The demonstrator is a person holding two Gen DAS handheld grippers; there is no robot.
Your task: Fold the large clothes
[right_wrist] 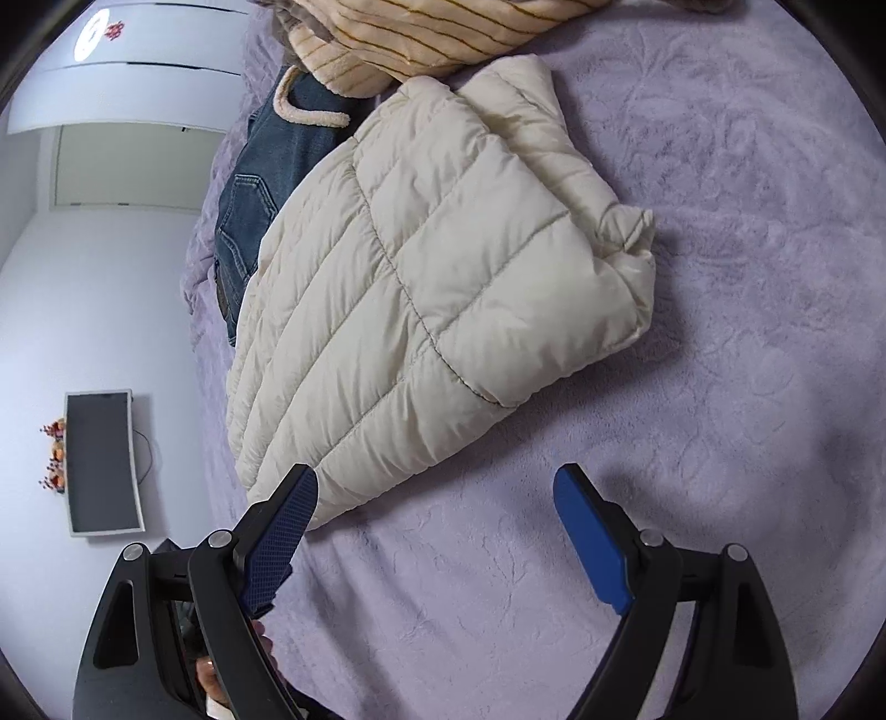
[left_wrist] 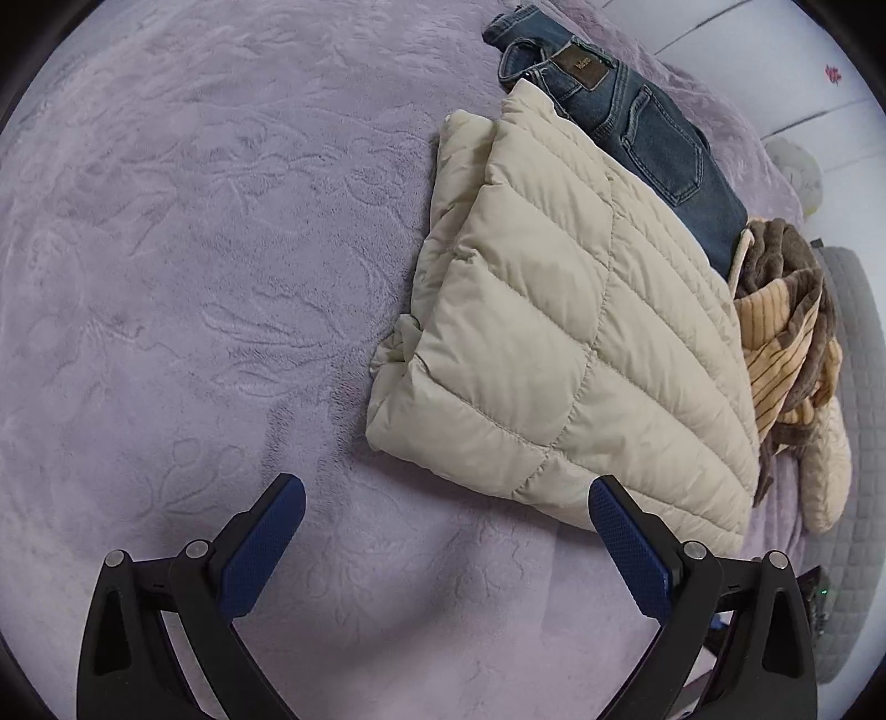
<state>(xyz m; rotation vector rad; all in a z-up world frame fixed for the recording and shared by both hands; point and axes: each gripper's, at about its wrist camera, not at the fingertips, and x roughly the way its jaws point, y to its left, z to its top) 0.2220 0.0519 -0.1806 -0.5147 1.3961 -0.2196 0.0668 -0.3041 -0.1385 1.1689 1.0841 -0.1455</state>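
A cream quilted puffer jacket (left_wrist: 570, 332) lies folded into a thick rectangle on the lilac bedspread (left_wrist: 194, 249). It also shows in the right wrist view (right_wrist: 421, 288). My left gripper (left_wrist: 446, 493) is open and empty above the bedspread, its right finger beside the jacket's near edge. My right gripper (right_wrist: 434, 482) is open and empty, its left finger at the jacket's near corner. Neither holds anything.
Folded blue jeans (left_wrist: 648, 133) lie behind the jacket, also in the right wrist view (right_wrist: 260, 188). A striped tan and brown fleece garment (left_wrist: 786, 332) lies bunched beside it, also seen from the right wrist (right_wrist: 421, 39). A monitor (right_wrist: 102, 459) hangs on the white wall beyond the bed edge.
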